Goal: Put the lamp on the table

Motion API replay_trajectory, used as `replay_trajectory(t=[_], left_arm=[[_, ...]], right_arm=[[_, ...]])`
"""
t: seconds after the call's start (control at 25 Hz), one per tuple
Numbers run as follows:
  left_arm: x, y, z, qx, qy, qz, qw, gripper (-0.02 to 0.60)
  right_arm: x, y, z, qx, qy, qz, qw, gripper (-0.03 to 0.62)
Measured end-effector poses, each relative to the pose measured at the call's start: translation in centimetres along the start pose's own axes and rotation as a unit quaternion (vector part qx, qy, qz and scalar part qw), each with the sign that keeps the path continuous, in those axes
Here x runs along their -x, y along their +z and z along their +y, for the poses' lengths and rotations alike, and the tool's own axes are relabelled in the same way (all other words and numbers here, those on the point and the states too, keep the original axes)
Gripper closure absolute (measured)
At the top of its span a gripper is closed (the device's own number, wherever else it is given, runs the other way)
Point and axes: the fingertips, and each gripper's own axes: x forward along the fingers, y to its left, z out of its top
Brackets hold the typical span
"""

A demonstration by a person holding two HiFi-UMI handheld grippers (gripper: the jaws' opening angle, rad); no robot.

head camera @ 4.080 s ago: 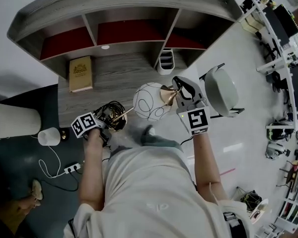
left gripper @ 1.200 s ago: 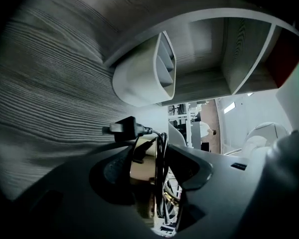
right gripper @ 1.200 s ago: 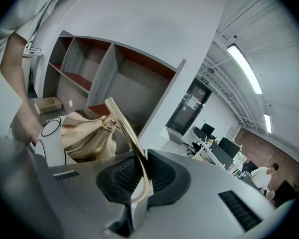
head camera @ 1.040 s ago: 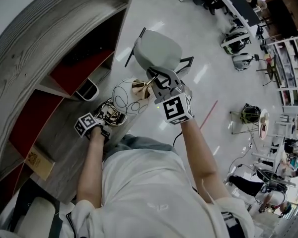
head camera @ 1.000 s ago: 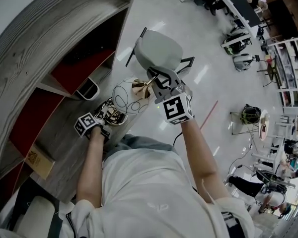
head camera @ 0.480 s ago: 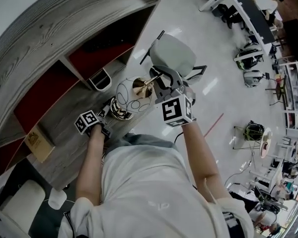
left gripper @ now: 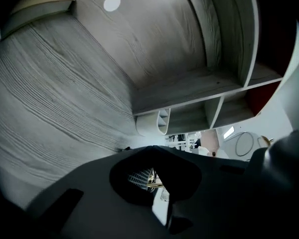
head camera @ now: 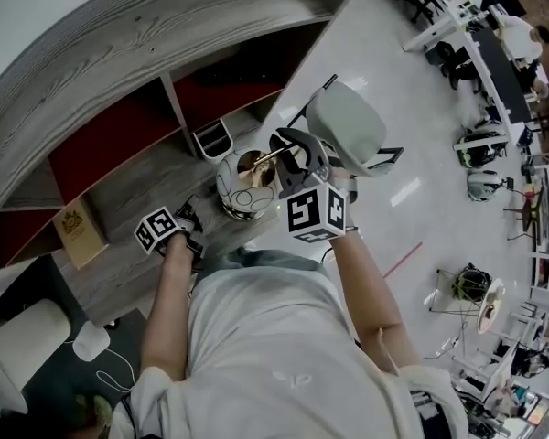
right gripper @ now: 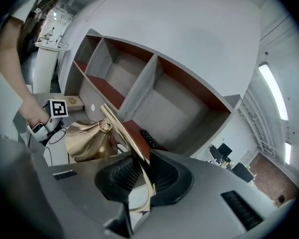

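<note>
The lamp has a white globe (head camera: 241, 183) with black line drawing, a gold cap (head camera: 253, 161) and a thin curved gold arm (head camera: 273, 156). It stands over the grey wooden desk (head camera: 119, 268), with its base (head camera: 240, 211) low under the globe. My right gripper (head camera: 293, 154) has the gold arm (right gripper: 123, 133) between its jaws. The jaws are opening, and a slim gap shows on the left pad. The gold cap (right gripper: 87, 141) sits just beyond my right gripper (right gripper: 139, 180). My left gripper (head camera: 190, 219) is shut beside the base. Its own view shows the left gripper (left gripper: 157, 176) with closed jaws over the desk (left gripper: 50, 98).
A hutch with red-backed cubbies (head camera: 110, 135) stands on the desk. A white organizer (head camera: 212, 139) is behind the lamp and a tan book (head camera: 76, 231) lies to the left. A grey chair (head camera: 348, 128) stands right of the desk. White items lie on the dark floor (head camera: 90, 341).
The head view has swung back over the desk. The lamp, with the right gripper on its arm, has moved further over the desktop toward the organizer. The left gripper stays by the base.
</note>
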Motion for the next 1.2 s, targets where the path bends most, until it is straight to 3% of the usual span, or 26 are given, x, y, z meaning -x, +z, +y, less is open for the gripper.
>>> replay_trajectory(t=[0.16, 0.28, 0.88, 1.2], left_arm=[[2.3, 1.0, -3.0, -0.004, -0.062, -0.031, 0.9976, 0.566], [4.1, 1.6, -4.9, -0.012, -0.090, -0.052, 0.9946, 0.566], [9.7, 2.6, -13.3, -0.100, -0.155, -0.112, 0.9763, 0.566], [10.7, 2.4, -15.9, -0.104, -0.183, -0.117, 0.9706, 0.566]], right_arm=[[-0.2, 1.4, 1.6, 0.015, 0.017, -0.010, 1.000, 0.522], [-0.2, 2.1, 2.6, 0.024, 0.026, -0.016, 0.999, 0.519], [1.3, 3.3, 6.1, 0.037, 0.079, -0.050, 0.995, 0.485], [3.0, 2.2, 6.9, 0.017, 0.107, -0.045, 0.993, 0.467]])
